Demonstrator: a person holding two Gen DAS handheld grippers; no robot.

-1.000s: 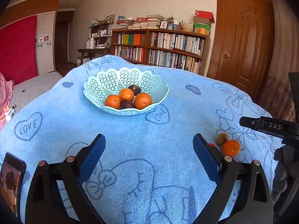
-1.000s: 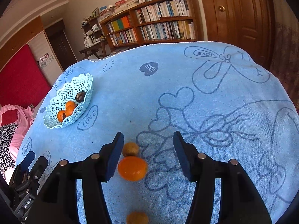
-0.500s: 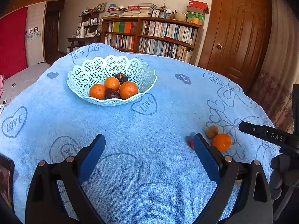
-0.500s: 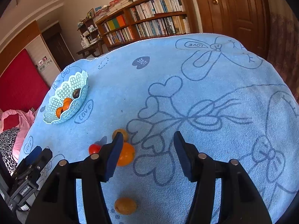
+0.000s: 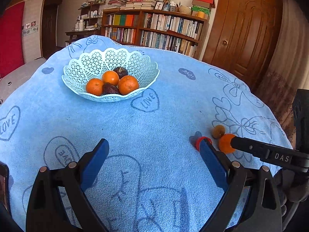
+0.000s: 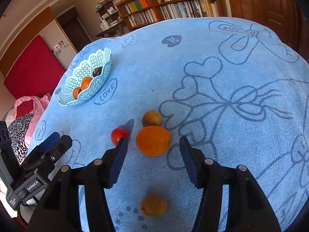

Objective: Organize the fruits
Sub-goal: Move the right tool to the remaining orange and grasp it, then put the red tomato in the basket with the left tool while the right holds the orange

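While closing: right gripper (image 6: 153,150) gapes wide, empty, orange (image 6: 153,140) just ahead between its fingers.
Risk: red fruit (image 6: 118,134) touching its left finger gets nudged away.
Left gripper (image 5: 153,166): wide, empty.
Basket (image 6: 100,73): far ahead-left.

Black tongs (image 6: 153,147) w/ blue pads (image 6: 118,157), silver screws, "DAS" marking, grey glove (image 5: 289,185).

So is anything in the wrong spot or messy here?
Yes. Four fruits lie loose on the blue cloth instead of in the lattice basket: an orange, a small red fruit, and two brownish ones. The open right gripper is around the orange. Nothing looks spilled or broken.
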